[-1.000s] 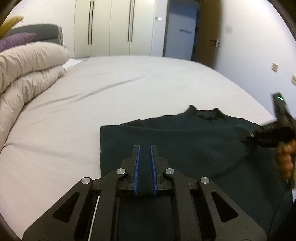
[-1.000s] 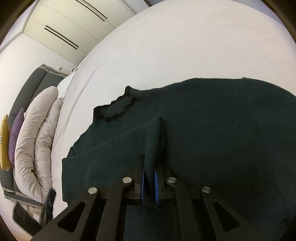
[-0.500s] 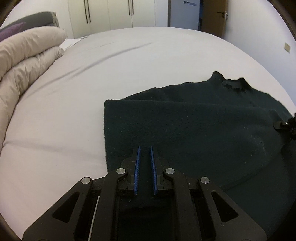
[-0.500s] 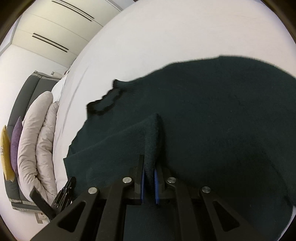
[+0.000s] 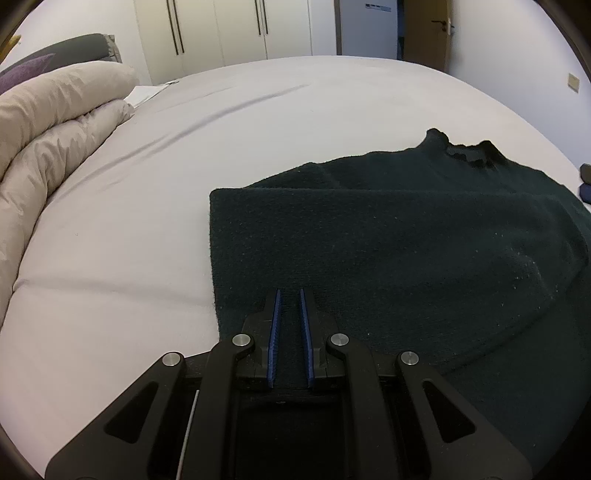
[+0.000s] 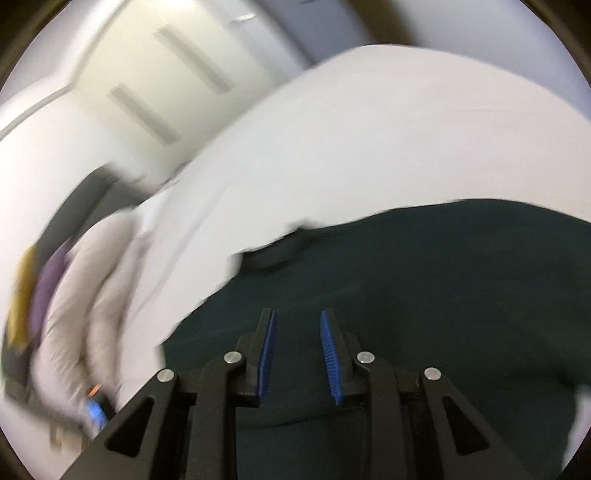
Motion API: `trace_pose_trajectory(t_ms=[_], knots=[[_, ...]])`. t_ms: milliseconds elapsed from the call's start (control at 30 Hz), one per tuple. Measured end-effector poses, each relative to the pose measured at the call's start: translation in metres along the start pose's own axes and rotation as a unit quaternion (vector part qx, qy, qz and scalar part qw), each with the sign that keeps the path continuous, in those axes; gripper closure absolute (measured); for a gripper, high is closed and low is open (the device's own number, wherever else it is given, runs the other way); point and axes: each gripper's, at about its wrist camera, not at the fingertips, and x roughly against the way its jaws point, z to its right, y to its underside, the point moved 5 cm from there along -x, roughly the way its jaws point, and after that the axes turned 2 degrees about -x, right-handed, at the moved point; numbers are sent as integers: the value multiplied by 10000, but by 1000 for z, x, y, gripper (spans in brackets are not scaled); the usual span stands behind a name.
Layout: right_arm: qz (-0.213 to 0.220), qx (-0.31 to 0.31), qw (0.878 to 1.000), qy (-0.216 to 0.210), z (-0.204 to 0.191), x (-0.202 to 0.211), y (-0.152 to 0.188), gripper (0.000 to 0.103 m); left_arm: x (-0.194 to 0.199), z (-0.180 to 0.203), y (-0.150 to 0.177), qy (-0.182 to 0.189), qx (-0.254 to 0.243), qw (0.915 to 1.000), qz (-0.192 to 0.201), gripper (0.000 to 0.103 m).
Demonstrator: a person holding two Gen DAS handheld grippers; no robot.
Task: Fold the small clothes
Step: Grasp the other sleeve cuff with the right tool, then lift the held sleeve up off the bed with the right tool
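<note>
A dark green knit sweater lies on the white bed, one side folded over its body, collar at the far right. My left gripper is shut on the sweater's near folded edge, with cloth between its blue pads. In the blurred right wrist view the sweater fills the lower right. My right gripper is open and empty just above the cloth.
A beige duvet is bunched at the left of the bed, with purple and grey pillows behind it. White wardrobes and a door stand beyond the bed. A dark object sits at the bed's right edge.
My right gripper has opened and let go of the sweater fold, then swung away fast. My left gripper stays shut on the cloth. The folded side now lies flat.
</note>
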Motion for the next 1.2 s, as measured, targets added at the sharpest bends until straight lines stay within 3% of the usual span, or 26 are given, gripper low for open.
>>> trace_pose_trajectory(t_ms=[67, 133, 167, 200, 300, 367, 400, 433, 567, 633, 667, 700, 733, 800, 900, 933, 967, 1000, 1100, 1200], knots=[[-565, 148, 9980, -243, -12, -27, 16, 75, 0, -2, 1, 43, 78, 10000, 5, 92], [-929, -16, 9956, -117, 0, -53, 28, 75, 0, -5, 3, 142, 159, 9998, -2, 92], [-951, -230, 9952, -74, 16, -60, 30, 91, -1, -7, 3, 185, 195, 9996, -6, 92], [-875, -465, 9948, -243, 29, -61, 29, 103, -1, -9, 3, 260, 257, 9993, -6, 92], [-536, -1460, 9852, -719, 76, -44, 22, 103, -2, -14, 5, 420, 388, 9984, 3, 92], [-78, -1656, 9851, -448, 98, -21, 12, 103, -2, -16, 5, 444, 417, 9981, 14, 92], [95, -1683, 9853, -274, 102, -10, 11, 91, -2, -16, 6, 428, 411, 9982, 18, 92], [265, -1691, 9852, -53, 104, 1, 9, 89, -2, -15, 6, 395, 391, 9984, 25, 92], [371, -1174, 9888, -844, 58, 14, 11, 85, -3, -13, 6, 304, 322, 9990, 38, 92], [79, -819, 9891, -1219, 24, -1, 21, 61, -3, -13, 6, 292, 315, 9991, 42, 92], [-90, -739, 9888, -1295, 16, -10, 25, 37, -3, -13, 6, 293, 315, 9991, 42, 92], [-322, -668, 9891, -1274, 10, -22, 32, 29, -3, -12, 6, 293, 318, 9991, 45, 92], [-545, -616, 9903, -1118, 9, -35, 41, 31, -3, -12, 6, 293, 318, 9991, 43, 92], [-500, -512, 9947, -742, 17, -43, 50, 69, -3, -11, 6, 281, 315, 9991, 45, 92], [-236, -1256, 9888, -776, 63, -5, 46, 69, -3, -10, 6, 263, 301, 9992, 41, 92], [20, -1413, 9884, -565, 83, 19, 42, 62, -3, -10, 6, 251, 294, 9992, 41, 92], [369, -1560, 9870, -150, 108, 52, 40, 48, -3, -9, 6, 238, 285, 9993, 41, 92], [690, -1735, 9824, -4, 127, 80, 37, 45, -3, -9, 5, 226, 271, 9994, 41, 92], [1540, -2538, 9549, 15, 195, 184, 48, 43, -3, -8, 5, 182, 240, 9995, 49, 92], [2062, -3339, 9184, 503, 263, 269, 83, 41, -3, -7, 5, 188, 253, 9995, 50, 92]])
